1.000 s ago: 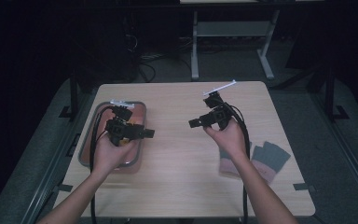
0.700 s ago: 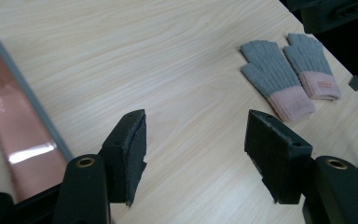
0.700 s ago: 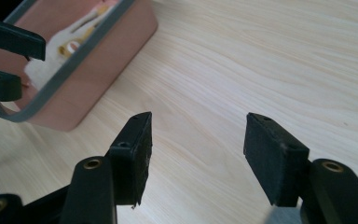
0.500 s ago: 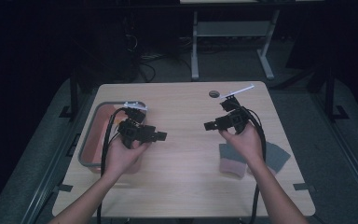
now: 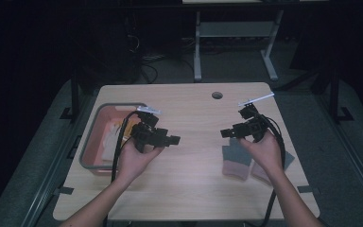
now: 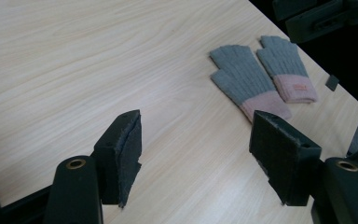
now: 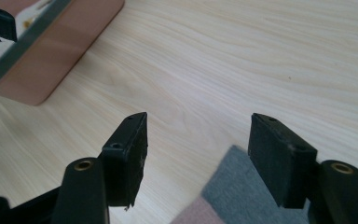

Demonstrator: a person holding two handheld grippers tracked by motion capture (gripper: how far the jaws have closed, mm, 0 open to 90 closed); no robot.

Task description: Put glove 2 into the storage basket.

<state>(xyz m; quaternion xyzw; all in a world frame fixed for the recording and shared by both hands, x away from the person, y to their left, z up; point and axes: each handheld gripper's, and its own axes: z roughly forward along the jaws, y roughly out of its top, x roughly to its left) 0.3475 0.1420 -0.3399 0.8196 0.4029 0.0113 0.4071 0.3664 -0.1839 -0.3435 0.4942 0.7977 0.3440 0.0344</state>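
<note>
- Left gripper point(image 5: 174, 139) is held level over the table point(image 5: 194, 179), pointing toward the right one; its empty jaws have just been opening.
- Right gripper point(image 5: 224, 133) faces it, jaws likewise widening, empty.
- Gloves point(image 5: 236, 160) lie flat just beneath the right gripper.
- Bin point(image 5: 90, 156) sits behind the left gripper.

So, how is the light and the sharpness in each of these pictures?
High view: the table is lit, the room around it is very dark, fine detail is soft. Left gripper view: bright and even, the gloves sharp. Right gripper view: bright, the wood grain sharp, the tub and the glove at the edges slightly blurred.
</note>
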